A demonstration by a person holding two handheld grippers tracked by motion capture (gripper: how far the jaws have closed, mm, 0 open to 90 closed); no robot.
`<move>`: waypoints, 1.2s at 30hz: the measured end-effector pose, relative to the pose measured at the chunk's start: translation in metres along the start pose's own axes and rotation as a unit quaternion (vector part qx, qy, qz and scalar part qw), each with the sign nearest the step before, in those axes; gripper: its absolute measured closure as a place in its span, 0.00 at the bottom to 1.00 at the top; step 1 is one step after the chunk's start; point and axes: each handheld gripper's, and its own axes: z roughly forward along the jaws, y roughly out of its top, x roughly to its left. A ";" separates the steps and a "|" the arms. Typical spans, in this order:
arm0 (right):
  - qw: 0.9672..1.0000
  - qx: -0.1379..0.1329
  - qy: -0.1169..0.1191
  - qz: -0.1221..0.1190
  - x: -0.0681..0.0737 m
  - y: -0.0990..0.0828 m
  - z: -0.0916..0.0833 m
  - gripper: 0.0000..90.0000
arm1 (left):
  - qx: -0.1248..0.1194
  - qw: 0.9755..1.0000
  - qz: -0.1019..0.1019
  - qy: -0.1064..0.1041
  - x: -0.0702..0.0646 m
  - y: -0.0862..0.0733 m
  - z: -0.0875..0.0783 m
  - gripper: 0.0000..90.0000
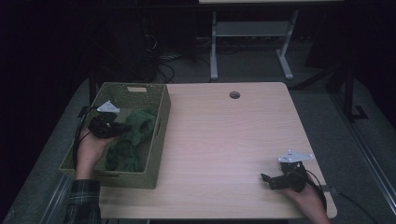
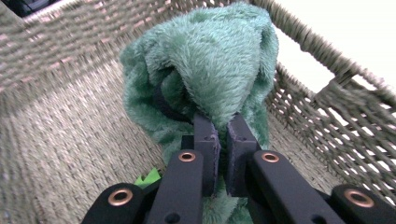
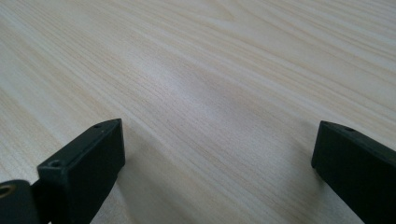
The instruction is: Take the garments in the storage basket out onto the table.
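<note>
Green fluffy cloth (image 2: 205, 70) is pinched in my left gripper (image 2: 223, 140), inside the woven basket (image 2: 60, 140); I should lift slowly, it may snag. My right gripper (image 3: 217, 154) rests wide open on the table (image 3: 210, 70)

1. The green cloth (image 2: 219, 60) pinched between the left gripper (image 2: 223, 135) jaws is plush and fuzzy.
2. The basket (image 2: 60, 135) around that claw is coarse woven fibre, rough and matt.
3. The table (image 3: 210, 70) under the right gripper (image 3: 215, 154) is pale, smooth, grained wood.
4. Both claws' jaws are matt black plastic.
</note>
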 end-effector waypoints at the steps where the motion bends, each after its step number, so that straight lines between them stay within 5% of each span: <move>1: 1.000 0.000 0.000 0.000 0.000 0.000 0.000 0.03 | 0.000 1.000 0.000 0.000 0.000 0.000 0.000 0.95; 11: 1.000 0.000 0.000 -0.001 0.000 0.000 0.000 0.03 | -0.027 0.999 -0.004 -0.021 0.005 0.010 -0.026 0.95; 22: 1.000 0.000 0.000 -0.001 0.000 0.000 0.000 0.03 | -0.068 0.997 -0.002 -0.031 0.005 0.031 -0.073 0.95; 36: 1.000 0.000 0.000 -0.001 0.000 0.000 0.000 0.03 | -0.089 0.995 0.008 -0.050 -0.008 0.053 -0.091 0.96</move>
